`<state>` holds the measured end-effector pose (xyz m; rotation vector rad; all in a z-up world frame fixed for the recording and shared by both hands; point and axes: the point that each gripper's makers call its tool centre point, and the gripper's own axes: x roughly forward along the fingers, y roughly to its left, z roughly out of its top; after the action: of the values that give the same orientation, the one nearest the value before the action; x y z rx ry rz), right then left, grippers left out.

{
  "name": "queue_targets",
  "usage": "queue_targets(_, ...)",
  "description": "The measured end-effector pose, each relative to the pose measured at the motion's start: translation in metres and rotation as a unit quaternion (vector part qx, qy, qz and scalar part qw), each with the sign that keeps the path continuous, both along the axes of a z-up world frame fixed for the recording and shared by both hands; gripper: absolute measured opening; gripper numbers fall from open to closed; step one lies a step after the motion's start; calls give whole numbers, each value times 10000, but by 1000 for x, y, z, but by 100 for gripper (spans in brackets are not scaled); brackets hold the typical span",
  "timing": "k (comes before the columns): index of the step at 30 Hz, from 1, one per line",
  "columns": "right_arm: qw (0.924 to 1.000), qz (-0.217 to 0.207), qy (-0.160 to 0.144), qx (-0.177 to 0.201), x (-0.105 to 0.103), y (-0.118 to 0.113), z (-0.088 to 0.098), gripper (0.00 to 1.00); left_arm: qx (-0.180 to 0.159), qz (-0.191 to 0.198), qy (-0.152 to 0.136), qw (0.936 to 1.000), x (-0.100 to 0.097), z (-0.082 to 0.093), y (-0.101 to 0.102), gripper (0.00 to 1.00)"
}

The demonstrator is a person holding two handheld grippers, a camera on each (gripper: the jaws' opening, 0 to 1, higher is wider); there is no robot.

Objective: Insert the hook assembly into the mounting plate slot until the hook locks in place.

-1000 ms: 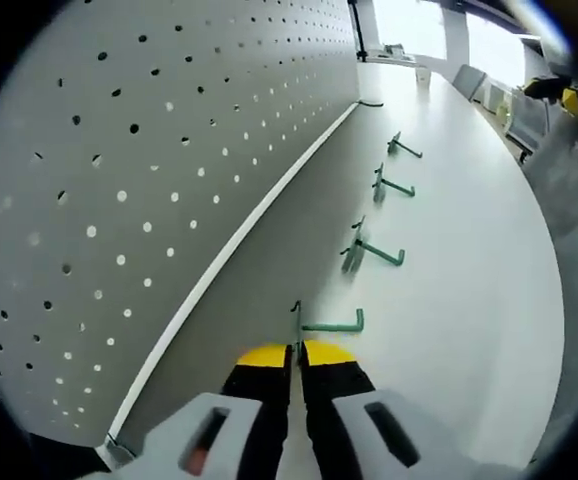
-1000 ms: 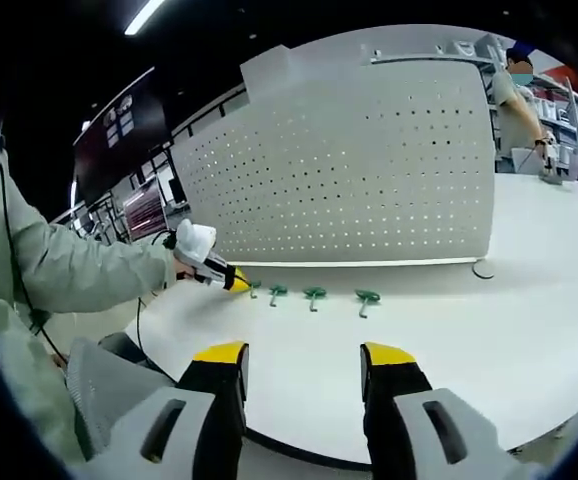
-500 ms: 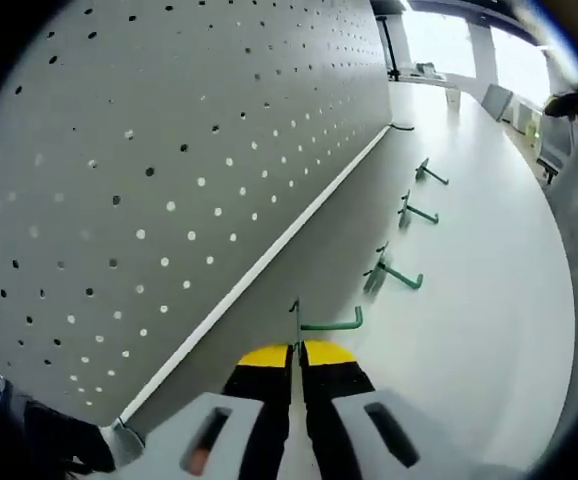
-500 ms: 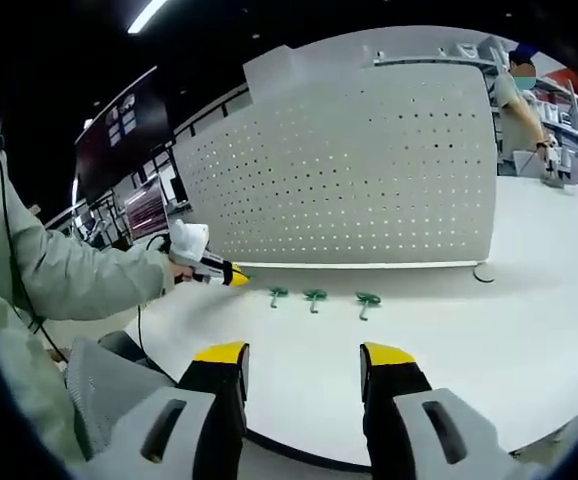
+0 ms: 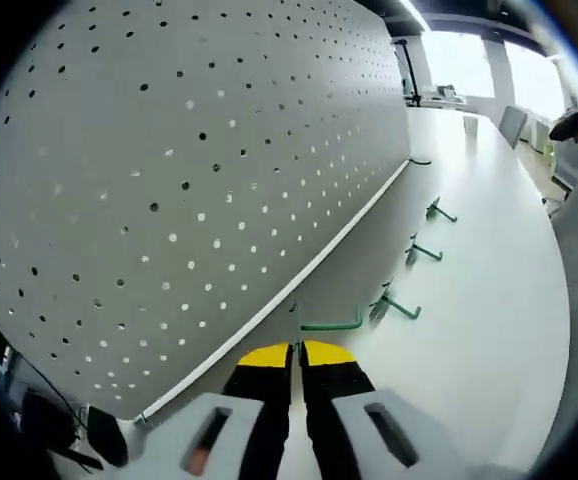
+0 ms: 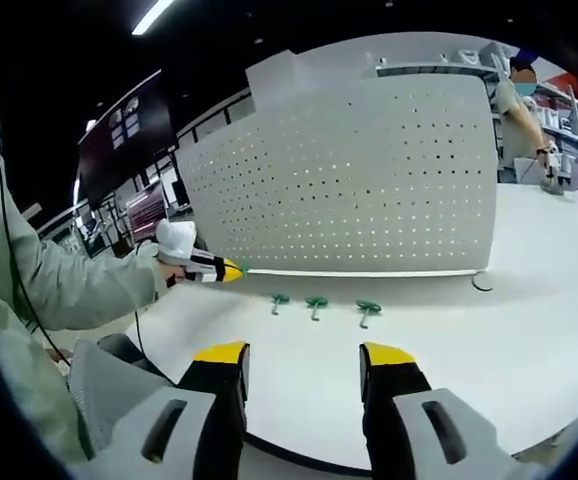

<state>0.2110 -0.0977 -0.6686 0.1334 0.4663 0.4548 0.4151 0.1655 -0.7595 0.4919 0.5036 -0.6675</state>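
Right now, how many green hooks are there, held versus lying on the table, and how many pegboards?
Green hook held in the left hand-held gripper: 1
Green hooks lying on the table: 3
Pegboard: 1
Total: 5

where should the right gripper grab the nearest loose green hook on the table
Judging by its pose, take the nearest hook by its straight green shank, coming down from above with the jaws across the rod. It lies flat on the white table, its upturned tip away from the pegboard, so the shank is the clear part. The right gripper is open.
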Motion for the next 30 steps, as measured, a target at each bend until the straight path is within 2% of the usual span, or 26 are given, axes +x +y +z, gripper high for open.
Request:
queue_targets(13,9999,10,-161,9,-7,3,12,42,-408,159,-303,9986,-21,31,-5,3)
queue_targets(19,9997,22,-236,7,-10,5,17,42,-518,201,-362,9978,-32,40,-7,3)
queue_targets(25,9995,29,-309,18,-12,6,22,42,-757,143,-549,9955,-49,63,-15,3)
queue_targets(30,9993,67,-360,25,-14,10,26,42,-1166,242,-691,9905,-62,89,-20,3)
